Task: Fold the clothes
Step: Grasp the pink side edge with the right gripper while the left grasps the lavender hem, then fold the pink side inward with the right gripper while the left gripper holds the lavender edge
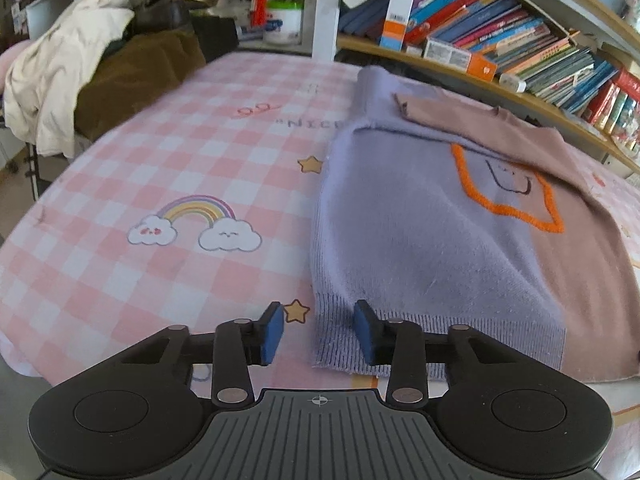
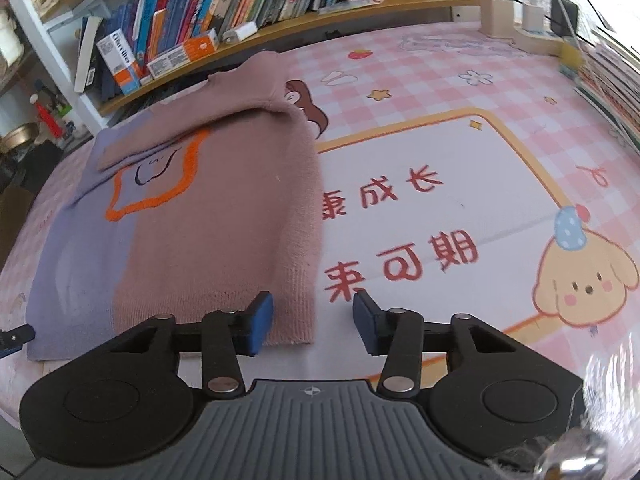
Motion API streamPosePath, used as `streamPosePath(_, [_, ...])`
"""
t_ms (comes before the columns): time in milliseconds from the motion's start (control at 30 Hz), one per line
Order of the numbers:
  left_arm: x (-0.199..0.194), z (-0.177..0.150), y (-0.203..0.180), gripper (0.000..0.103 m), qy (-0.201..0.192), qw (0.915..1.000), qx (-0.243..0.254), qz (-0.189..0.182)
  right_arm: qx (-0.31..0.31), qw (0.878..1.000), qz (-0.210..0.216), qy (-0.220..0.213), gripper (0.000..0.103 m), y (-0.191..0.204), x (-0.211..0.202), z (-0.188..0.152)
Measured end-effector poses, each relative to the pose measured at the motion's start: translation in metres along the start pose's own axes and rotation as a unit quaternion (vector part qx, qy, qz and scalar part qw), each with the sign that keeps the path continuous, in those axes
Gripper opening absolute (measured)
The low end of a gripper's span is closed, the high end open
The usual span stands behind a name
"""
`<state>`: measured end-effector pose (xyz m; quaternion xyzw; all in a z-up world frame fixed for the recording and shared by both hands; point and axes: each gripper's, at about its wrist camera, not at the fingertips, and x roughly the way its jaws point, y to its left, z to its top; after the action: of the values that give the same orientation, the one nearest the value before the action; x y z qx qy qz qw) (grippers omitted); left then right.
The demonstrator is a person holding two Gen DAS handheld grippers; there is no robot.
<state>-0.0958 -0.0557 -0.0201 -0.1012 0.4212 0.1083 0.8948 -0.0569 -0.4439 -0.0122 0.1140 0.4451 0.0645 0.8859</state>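
A knit sweater, lilac on one half and dusty pink on the other with an orange outlined shape and a smile, lies flat on the pink checked sheet, sleeves folded across its chest. My left gripper is open over the lilac hem corner; one blue pad is above the sheet, the other above the ribbing. In the right wrist view the sweater shows its pink side. My right gripper is open astride the pink hem corner, with no pad pressing on the knit.
Shelves of books run along the far edge behind the sweater. A heap of cream and brown clothes sits at the far left. A white post stands at the back. Chargers and cables lie far right.
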Motion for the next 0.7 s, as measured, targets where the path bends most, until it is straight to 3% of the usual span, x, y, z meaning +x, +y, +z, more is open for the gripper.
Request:
streamPosePath(67, [0.001, 0.001, -0.002, 0.02, -0.001, 1.0, 0.005, -0.006, -0.006, 1.0, 0.002, 0.001, 0.034, 0.003, 0.003, 0.002])
streamPosePath(133, [0.0, 0.003, -0.005, 0.012, 0.0, 0.9998, 0.01, -0.015, -0.01, 1.0, 0.01, 0.004, 0.015, 0.006, 0.007, 0.004])
streamPosePath(233, [-0.009, 0.008, -0.013, 0.006, -0.017, 0.9984, 0.023, -0.048, -0.017, 0.999, 0.033, -0.003, 0.01, 0.012, 0.008, 0.006])
streamPosePath(367, [-0.013, 0.015, -0.018, 0.008, -0.024, 0.9973, 0.036, -0.06, -0.013, 0.996, 0.083, -0.016, 0.01, 0.019, 0.005, 0.012])
streamPosePath(467, [-0.004, 0.015, -0.009, 0.013, -0.004, 0.9987, 0.012, -0.049, 0.006, 0.997, 0.079, -0.003, 0.012, 0.017, 0.012, 0.014])
streamPosePath(700, [0.007, 0.011, 0.015, 0.017, 0.02, 0.9961, -0.052, -0.068, 0.034, 0.997, 0.064, 0.008, 0.026, 0.01, 0.02, 0.012])
